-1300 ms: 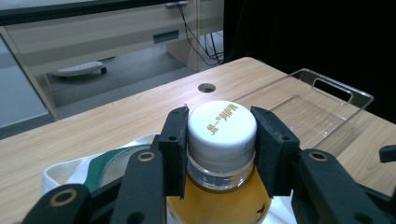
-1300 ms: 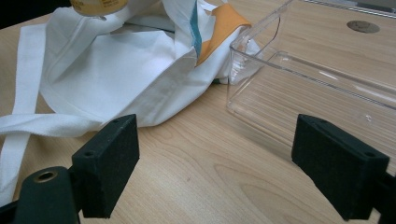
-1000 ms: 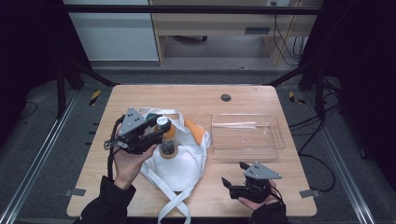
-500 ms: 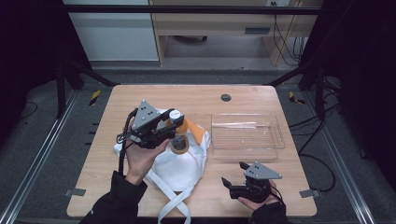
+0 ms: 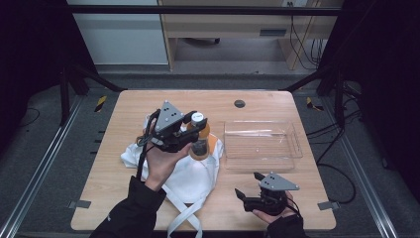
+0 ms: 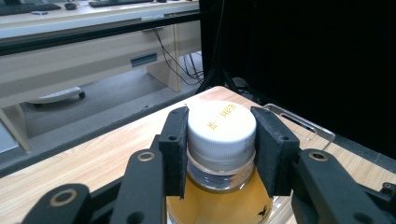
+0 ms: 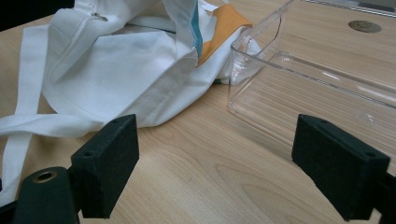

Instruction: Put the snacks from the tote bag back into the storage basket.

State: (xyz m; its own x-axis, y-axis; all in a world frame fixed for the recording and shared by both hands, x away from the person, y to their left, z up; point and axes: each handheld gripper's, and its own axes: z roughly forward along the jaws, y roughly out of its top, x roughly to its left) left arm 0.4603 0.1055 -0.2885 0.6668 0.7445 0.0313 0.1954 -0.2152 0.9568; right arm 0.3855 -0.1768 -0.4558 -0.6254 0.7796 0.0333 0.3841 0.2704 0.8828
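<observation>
Bottle [image 6: 219, 154]: white screw cap with gold lettering, amber liquid below; upright, lifted above the white bag, at about 9 o'clock from the clear tray in the high view [image 5: 199, 139].
Left gripper [image 6: 220, 140]: both black pads pressed against the bottle's cap and neck, one on each side, pinching it; in the high view [image 5: 190, 133] it is held over the bag's upper edge.
White bag [image 5: 185, 171]: cloth, crumpled, with orange and teal showing near the top; lies on the table under the bottle, straps trailing toward 6 o'clock; its edge is just beside the tray's near corner in the right gripper view [image 7: 130, 60].
Clear tray [image 5: 261, 145]: plastic, rectangular, at 3 o'clock from the bag.
Right gripper [image 5: 247, 191]: low over the table at 6 o'clock from the tray, jaws spread wide with bare wood between them [image 7: 215, 172].
Table [image 5: 124, 106]: light wood, a small dark round insert near its far edge at 12 o'clock.
</observation>
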